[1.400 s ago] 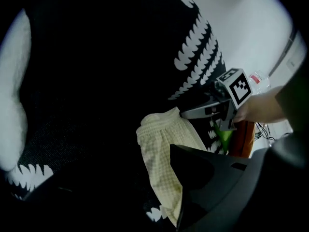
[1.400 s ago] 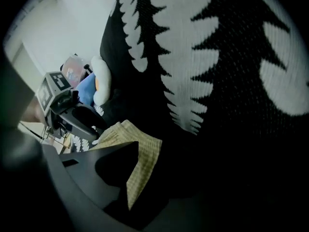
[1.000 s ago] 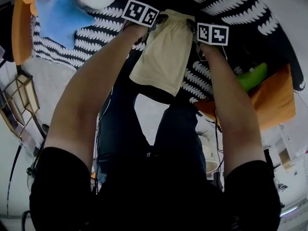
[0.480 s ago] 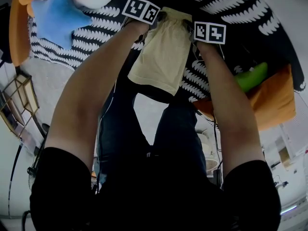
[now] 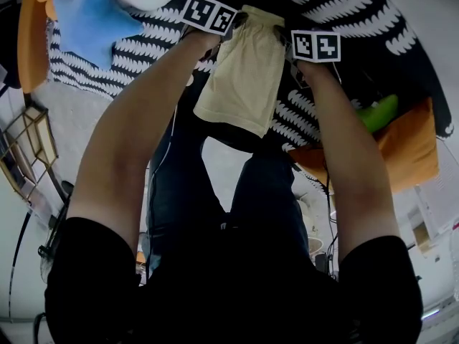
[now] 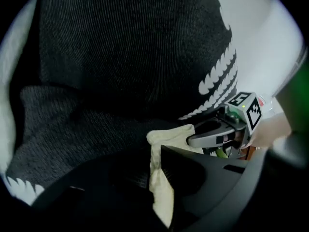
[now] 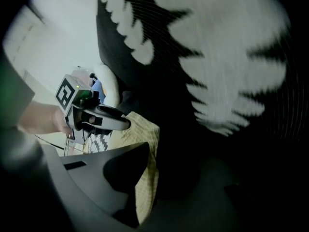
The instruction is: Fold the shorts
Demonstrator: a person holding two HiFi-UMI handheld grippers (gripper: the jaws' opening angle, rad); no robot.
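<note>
Pale yellow shorts [image 5: 244, 77] hang over a black-and-white patterned blanket [image 5: 143, 56]. Each gripper holds one top corner of them. My left gripper [image 5: 231, 24] is shut on the left end of the waistband. Its jaws have just been closing, and the cloth [image 6: 157, 178] is pinched between them. My right gripper [image 5: 288, 43] is shut on the right end. Its jaws have just been closing too, with yellow fabric [image 7: 145, 178] between them. Each gripper view also shows the other gripper: the right one [image 6: 219, 132] and the left one [image 7: 99, 117] at the far side of the waistband.
A blue star-shaped plush [image 5: 90, 20] and an orange cushion [image 5: 32, 34] lie at the upper left. A green object [image 5: 376, 113] rests on an orange cushion [image 5: 401, 156] at the right. The person's legs in dark jeans [image 5: 237, 206] are below the shorts.
Both grippers have shifted slightly toward the top of the picture. The shorts hang a little higher between them.
</note>
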